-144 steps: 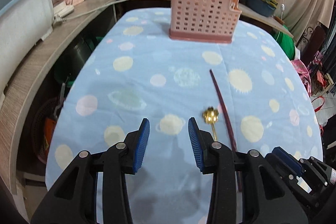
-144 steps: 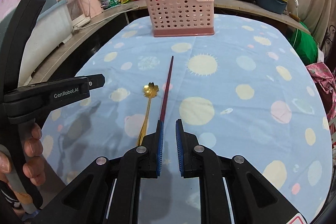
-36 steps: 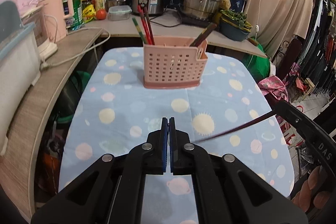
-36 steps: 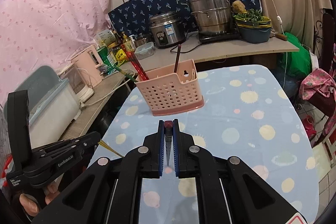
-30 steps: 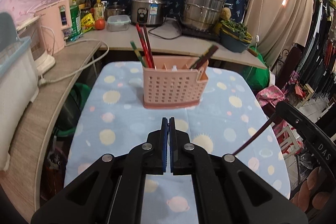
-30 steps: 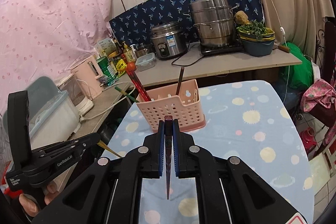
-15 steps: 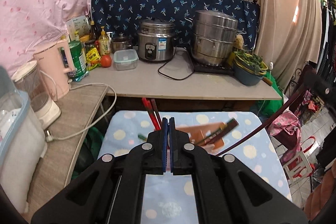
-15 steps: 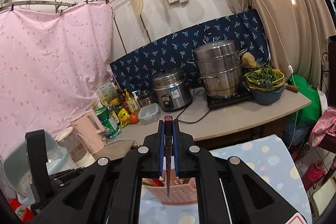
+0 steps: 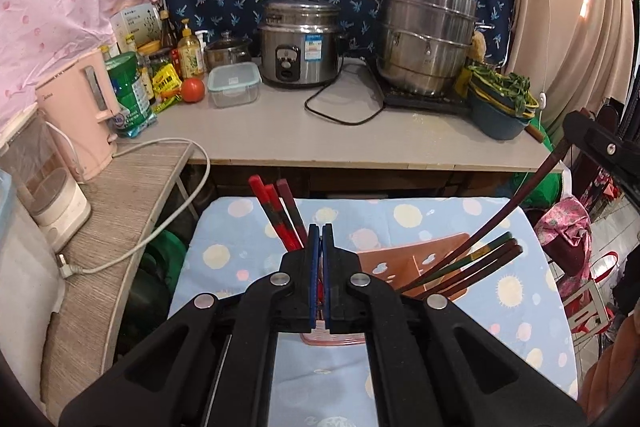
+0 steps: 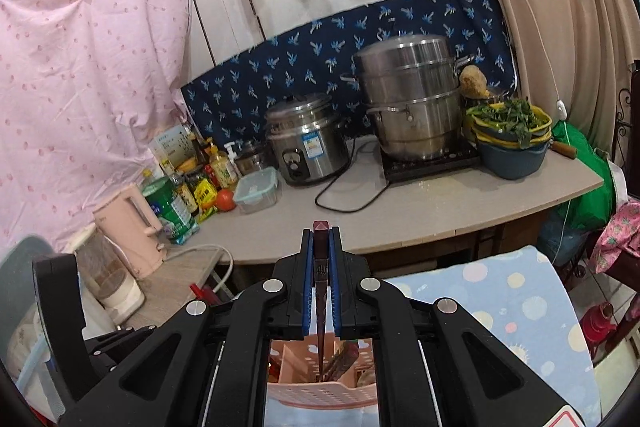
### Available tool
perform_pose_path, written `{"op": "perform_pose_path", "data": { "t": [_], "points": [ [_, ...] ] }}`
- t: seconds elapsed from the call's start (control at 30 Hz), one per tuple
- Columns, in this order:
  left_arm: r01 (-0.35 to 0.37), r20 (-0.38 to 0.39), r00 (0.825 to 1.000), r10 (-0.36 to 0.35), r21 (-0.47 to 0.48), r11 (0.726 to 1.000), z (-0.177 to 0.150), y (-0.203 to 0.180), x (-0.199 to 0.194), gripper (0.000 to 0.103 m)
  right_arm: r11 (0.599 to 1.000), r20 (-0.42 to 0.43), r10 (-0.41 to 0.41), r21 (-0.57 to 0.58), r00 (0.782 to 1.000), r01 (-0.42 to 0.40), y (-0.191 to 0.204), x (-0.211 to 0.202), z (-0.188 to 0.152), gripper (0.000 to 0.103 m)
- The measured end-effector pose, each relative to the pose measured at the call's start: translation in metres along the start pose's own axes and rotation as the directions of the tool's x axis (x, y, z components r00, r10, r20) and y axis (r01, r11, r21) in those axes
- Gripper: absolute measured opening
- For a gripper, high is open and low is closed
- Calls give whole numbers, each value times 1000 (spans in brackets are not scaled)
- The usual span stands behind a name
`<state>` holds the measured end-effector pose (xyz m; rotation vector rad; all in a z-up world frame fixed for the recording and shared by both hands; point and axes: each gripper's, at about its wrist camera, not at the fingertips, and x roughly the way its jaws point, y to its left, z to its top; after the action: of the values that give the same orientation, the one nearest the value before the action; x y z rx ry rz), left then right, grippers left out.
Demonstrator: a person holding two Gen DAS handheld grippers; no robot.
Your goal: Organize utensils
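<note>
The pink slotted basket (image 9: 420, 259) (image 10: 320, 395) stands on the blue spotted tablecloth (image 9: 520, 291), right under both grippers. Red chopsticks (image 9: 276, 211) lean out of its left side and dark ones (image 9: 492, 255) out of its right. My right gripper (image 10: 321, 239) is shut on a dark red chopstick (image 10: 321, 307) that hangs point down, its tip at the basket's opening. In the left wrist view that chopstick (image 9: 520, 195) slants down into the right side from the right gripper (image 9: 576, 131). My left gripper (image 9: 319, 231) is shut above the basket; the gold spoon is not visible.
Behind the table runs a grey counter (image 9: 280, 131) with a rice cooker (image 9: 300, 55), a steel steamer pot (image 9: 428, 39), a bowl of greens (image 9: 500, 107) and a pink kettle (image 9: 76, 115). A white cable (image 9: 160, 227) trails over the left shelf. A hand (image 9: 616, 367) is at the right.
Both grippers have moved forward from over the table to right above the basket, still shut. The chopstick's tip now reaches the basket's opening.
</note>
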<state>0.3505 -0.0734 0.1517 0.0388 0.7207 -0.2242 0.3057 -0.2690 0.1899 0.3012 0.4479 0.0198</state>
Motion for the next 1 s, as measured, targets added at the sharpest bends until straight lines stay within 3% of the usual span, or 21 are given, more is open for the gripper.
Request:
{"op": "perform_pose_path", "data": {
  "t": [0.37,0.53,1.0],
  "points": [
    [16,-7,1000,-16,-23,1000,-6,-2,10,3,998,-70,-7,-56,998,3,4,16,-12,12],
    [11,12,1000,-10,-29,1000,-9,-1,-1,24,999,-63,-6,-52,998,3,1,6,-16,24],
    [-2,45,999,3,-9,1000,-30,-10,-42,30,996,-100,-3,-89,995,-6,8,-41,-47,27]
  ]
}}
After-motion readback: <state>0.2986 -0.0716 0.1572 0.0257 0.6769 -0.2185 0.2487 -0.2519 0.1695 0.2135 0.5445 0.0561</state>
